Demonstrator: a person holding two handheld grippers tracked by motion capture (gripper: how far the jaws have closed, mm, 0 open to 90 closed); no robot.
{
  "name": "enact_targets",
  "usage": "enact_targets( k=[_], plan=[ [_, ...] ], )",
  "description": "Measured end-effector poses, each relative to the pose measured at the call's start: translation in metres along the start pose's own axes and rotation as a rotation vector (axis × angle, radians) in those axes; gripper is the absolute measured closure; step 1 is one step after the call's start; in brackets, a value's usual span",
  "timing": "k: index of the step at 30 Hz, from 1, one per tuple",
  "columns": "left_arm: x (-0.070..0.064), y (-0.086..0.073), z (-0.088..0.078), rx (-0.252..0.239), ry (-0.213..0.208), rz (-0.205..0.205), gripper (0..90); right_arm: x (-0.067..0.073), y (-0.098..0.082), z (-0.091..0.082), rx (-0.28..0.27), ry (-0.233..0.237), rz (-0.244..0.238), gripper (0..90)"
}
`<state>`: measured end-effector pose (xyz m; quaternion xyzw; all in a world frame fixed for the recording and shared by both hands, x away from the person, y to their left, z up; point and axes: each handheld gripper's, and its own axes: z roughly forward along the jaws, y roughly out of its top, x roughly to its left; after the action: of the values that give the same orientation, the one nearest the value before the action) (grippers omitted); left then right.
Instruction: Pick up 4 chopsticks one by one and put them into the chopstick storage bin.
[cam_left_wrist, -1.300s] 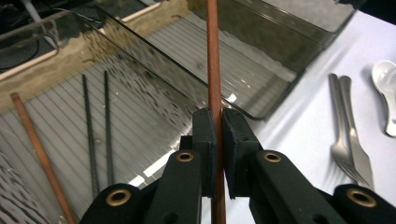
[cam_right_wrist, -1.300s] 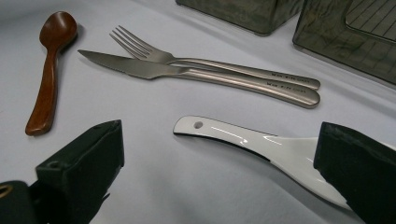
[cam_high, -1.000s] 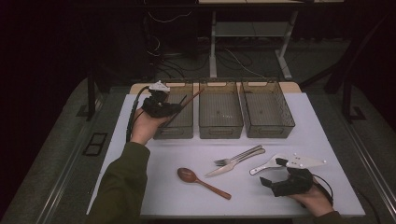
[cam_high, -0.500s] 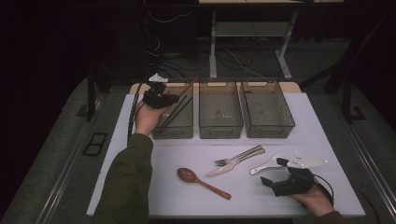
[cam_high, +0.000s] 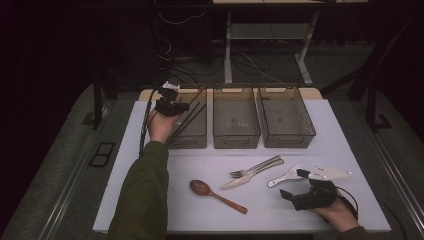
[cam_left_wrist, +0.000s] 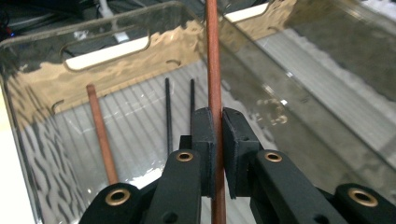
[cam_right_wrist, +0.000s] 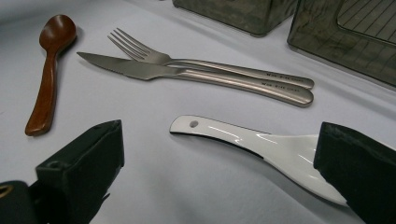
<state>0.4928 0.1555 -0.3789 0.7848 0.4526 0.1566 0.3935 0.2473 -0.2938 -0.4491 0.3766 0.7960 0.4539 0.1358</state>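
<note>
White sheeting is covering the table, and around it the room is lying dark, with cables and a desk frame showing on the floor beyond the far edge. Over the leftmost of three smoky clear bins, the left gripper is clenching a reddish-brown chopstick, its pads pressing on the stick from both sides while the stick is slanting down into the bin. Inside that bin a second brown chopstick and two thin black ones are lying on the ribbed floor. Two more bins are standing just beside it in a row along the far edge of the table.

Nearer the person, a fork and a knife are lying side by side and touching, with tiny lettering stamped on both handles, too small to read. A wooden spoon is resting well to one side of them. The right gripper is sitting released on the table, its jaws standing wide apart with a white ceramic spoon lying between them, the handle pointing away and one jaw covering part of the bowl.
</note>
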Motion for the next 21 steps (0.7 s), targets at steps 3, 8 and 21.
enact_targets(
  k=[3, 8, 21],
  plan=[
    [0.0003, -0.0001, 0.0024, 0.004, 0.009, -0.018, 82.6, -0.0001, 0.0000, -0.0002, -0.001, 0.001, 0.000, 1.4],
    [-0.0002, 0.0001, 0.0031, 0.001, 0.024, -0.017, 73.1, -0.0003, 0.0001, -0.0006, -0.002, -0.001, -0.002, 1.4],
    [-0.0008, 0.0014, -0.0033, -0.009, 0.023, -0.003, 58.0, 0.0000, 0.0000, 0.0000, 0.001, 0.000, 0.000, 1.4]
  ],
)
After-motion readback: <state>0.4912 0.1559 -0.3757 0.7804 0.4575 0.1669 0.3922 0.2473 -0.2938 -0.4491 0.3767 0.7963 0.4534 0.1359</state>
